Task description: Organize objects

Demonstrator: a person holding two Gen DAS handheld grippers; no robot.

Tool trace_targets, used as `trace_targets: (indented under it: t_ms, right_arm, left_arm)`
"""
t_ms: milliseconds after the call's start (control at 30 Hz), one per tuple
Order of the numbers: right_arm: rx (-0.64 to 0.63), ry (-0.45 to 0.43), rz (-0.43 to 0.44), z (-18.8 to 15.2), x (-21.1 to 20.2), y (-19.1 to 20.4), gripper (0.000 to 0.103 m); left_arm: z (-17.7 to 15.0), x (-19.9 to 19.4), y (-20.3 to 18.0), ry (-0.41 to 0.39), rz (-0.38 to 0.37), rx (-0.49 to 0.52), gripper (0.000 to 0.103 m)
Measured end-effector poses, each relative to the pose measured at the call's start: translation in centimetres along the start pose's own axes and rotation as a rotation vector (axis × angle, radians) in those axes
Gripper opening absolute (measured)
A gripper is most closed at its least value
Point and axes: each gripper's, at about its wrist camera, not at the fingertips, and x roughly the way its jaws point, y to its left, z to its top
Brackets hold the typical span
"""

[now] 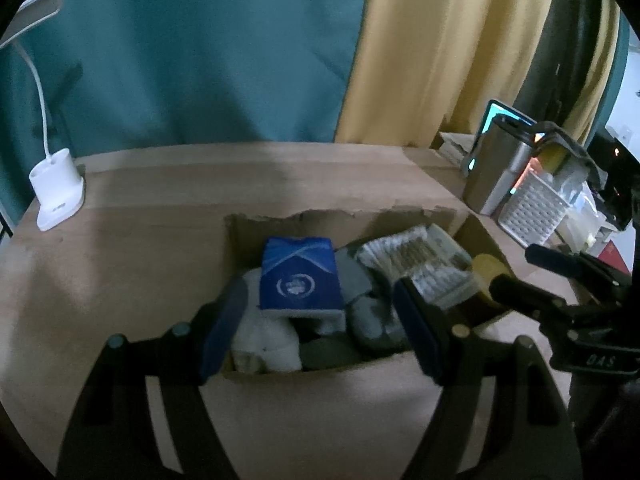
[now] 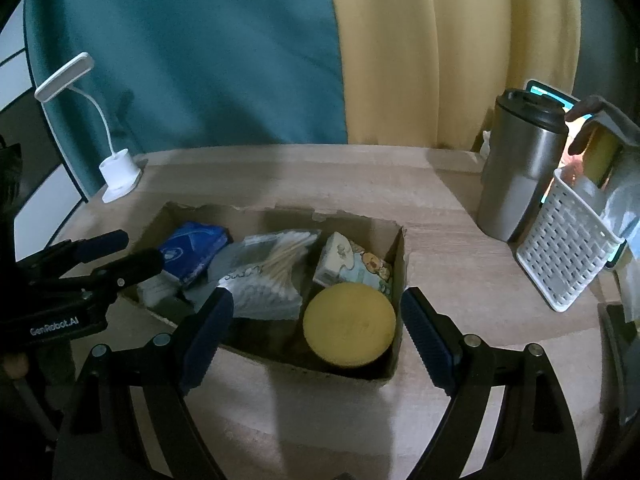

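Observation:
A torn cardboard box (image 2: 400,248) sits on the wooden table and holds several items: a blue tissue pack (image 2: 192,250), a bag of cotton swabs (image 2: 276,264), a cartoon-printed pack (image 2: 352,266) and a round yellow lid (image 2: 350,322). My right gripper (image 2: 316,336) is open and empty, just above the box's near edge over the yellow lid. My left gripper (image 1: 320,332) is open and empty over the box's (image 1: 320,376) left half, with the blue tissue pack (image 1: 300,276) and swab bag (image 1: 416,260) between and beyond its fingers.
A white desk lamp (image 2: 116,172) stands at the table's back left. A steel travel mug (image 2: 520,168) and a white perforated basket (image 2: 568,252) stand at the right, with a lit phone screen behind. Teal and yellow curtains hang behind the table.

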Motion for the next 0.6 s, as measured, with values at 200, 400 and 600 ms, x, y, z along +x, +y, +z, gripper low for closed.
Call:
trace_targets:
  t_ms: [200, 400, 600]
  right_arm:
    - [0.002, -0.007, -0.003, -0.4, -0.8, 0.4, 0.088]
    - [-0.003, -0.017, -0.004, -0.8, -1.7, 0.8, 0.088]
    - [-0.007, -0.025, -0.003, -1.2, -2.5, 1.2, 0.088]
  left_arm:
    - [-0.5, -1.0, -0.1, -0.010, -0.009, 0.000, 0.077]
    - [-1.1, -1.9, -0.2, -0.017, -0.009, -0.002, 0.078]
    - [-1.7, -3.1, -0.2, -0.028, -0.017, -0.005, 0.089]
